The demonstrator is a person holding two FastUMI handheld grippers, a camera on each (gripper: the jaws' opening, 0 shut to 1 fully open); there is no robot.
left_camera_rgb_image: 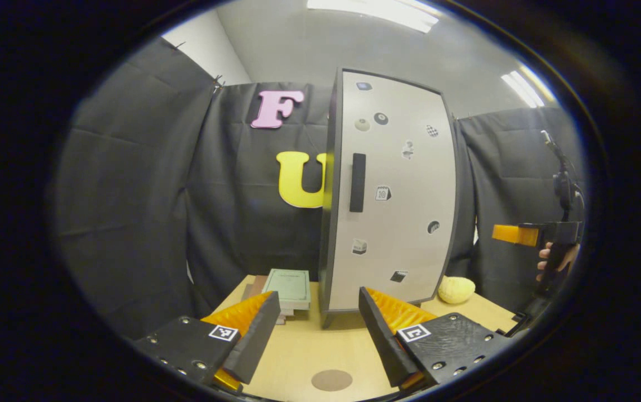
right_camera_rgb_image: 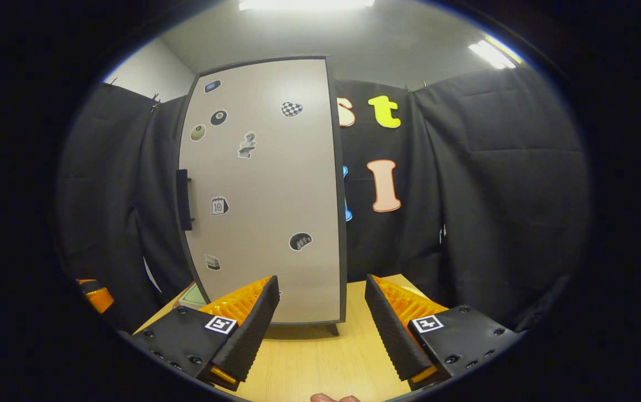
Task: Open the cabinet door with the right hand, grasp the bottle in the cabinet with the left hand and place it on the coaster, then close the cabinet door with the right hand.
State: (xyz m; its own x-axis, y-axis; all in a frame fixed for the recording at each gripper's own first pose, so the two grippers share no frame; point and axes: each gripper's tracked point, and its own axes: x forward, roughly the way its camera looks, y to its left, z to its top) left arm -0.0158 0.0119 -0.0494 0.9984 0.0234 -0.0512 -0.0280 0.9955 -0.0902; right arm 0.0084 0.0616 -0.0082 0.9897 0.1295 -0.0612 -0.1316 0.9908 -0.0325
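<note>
Item: tall grey cabinet with sticker-dotted door (right_camera_rgb_image: 264,190), upright at centre frame of the right gripper view, door closed; its black vertical bar handle (right_camera_rgb_image: 184,200) sits on the door's left edge, long axis upright, up and left of the right gripper (right_camera_rgb_image: 321,321), well apart from it. Right gripper: fingers spread wide, empty, touching nothing, over the light wooden table (right_camera_rgb_image: 309,357). Left gripper (left_camera_rgb_image: 319,335): likewise spread wide, empty. Round brown coaster (left_camera_rgb_image: 331,380): bottom centre of the left gripper view, between its fingers, on the table. Bottle: presumably behind the closed door. Judged step: reaching for the handle, nothing opened yet
</note>
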